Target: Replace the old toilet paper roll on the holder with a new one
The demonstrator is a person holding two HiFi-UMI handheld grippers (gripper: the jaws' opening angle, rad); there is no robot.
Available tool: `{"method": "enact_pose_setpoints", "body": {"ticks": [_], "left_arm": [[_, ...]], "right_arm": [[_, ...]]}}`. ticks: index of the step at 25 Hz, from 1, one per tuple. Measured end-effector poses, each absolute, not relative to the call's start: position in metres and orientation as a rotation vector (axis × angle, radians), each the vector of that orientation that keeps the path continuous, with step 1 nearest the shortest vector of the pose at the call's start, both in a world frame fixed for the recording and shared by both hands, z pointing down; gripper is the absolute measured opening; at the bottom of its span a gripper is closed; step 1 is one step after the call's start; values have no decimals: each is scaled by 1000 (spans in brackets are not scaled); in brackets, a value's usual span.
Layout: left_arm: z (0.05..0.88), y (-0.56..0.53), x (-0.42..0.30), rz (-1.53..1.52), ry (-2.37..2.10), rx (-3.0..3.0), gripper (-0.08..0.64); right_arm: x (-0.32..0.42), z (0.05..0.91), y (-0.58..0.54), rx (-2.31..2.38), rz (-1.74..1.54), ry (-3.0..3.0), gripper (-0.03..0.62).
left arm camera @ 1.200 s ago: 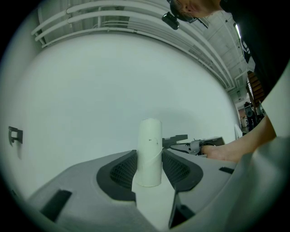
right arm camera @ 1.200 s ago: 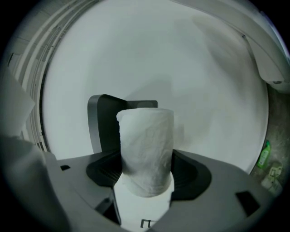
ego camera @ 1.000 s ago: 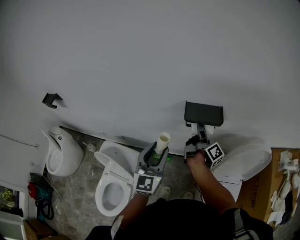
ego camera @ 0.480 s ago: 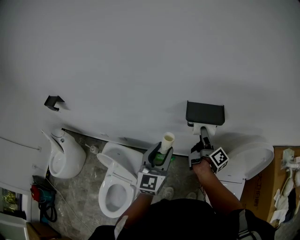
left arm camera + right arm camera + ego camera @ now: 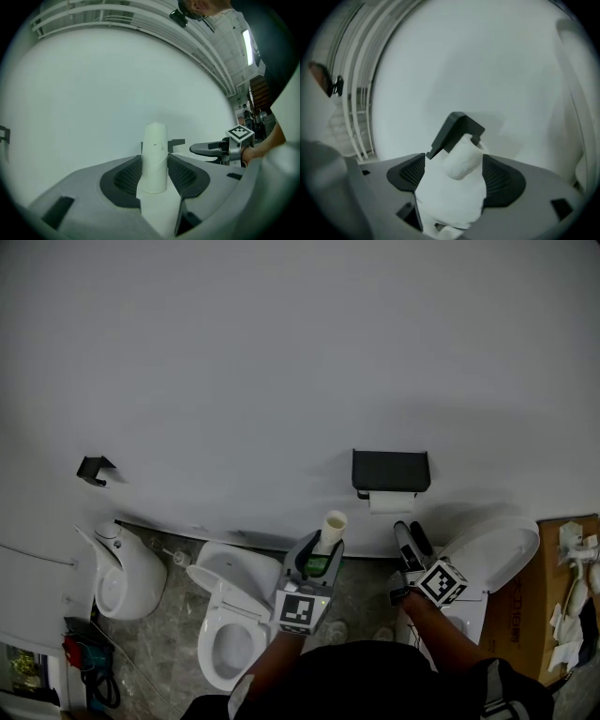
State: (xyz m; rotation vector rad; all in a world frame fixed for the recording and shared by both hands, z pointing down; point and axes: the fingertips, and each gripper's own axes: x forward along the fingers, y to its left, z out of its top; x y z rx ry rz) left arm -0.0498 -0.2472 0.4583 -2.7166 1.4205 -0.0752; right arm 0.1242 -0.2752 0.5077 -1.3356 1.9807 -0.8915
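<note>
Cream cardboard tube (image 5: 332,527): bare, its lower end in the left gripper (image 5: 321,554); in the head view it stands at 8 o'clock of the black flat-topped holder (image 5: 391,470), well apart from it.
Left gripper: pads pressed on both sides of the cream cardboard tube, the narrow gap between them filled by it.
White paper roll (image 5: 391,502): on the holder, just under its flat top.
Holder: fixed on the plain white wall (image 5: 281,352), at 12 o'clock of the right gripper (image 5: 410,532).
Right gripper: jaws spread wide, having just been opening. In the head view its tips sit near the roll but apart from it. In the right gripper view crumpled white paper below the roll fills the space between the pads; whether it touches them cannot be told.
White toilet (image 5: 225,563): at 8 o'clock of the left gripper, on the grey stone floor (image 5: 178,634).
White oval toilet lid (image 5: 492,554): at 3 o'clock of the right gripper.
Small black wall hook (image 5: 94,468): far out at 9 o'clock of the holder.
Brown cardboard box (image 5: 553,615): at 4 o'clock of the right gripper, by the picture's edge.
</note>
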Motion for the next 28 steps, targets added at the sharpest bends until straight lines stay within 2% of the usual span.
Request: {"method": "enact_pose_setpoints", "body": {"ticks": [11, 13, 16, 21, 28], "left_arm": [[461, -252, -29, -59, 1373, -2760, 176], [460, -252, -29, -54, 1377, -2753, 176], [457, -253, -28, -47, 1377, -2748, 176], [455, -252, -27, -28, 1383, -2750, 176], [453, -253, -24, -6, 1386, -2767, 176]], "right_arm": [[115, 458, -250, -1608, -132, 2538, 323], [115, 455, -249, -1654, -22, 2578, 271], [112, 448, -249, -1692, 85, 2620, 232], [113, 443, -249, -1710, 165, 2643, 136], [122, 425, -252, -1728, 183, 2576, 41]]}}
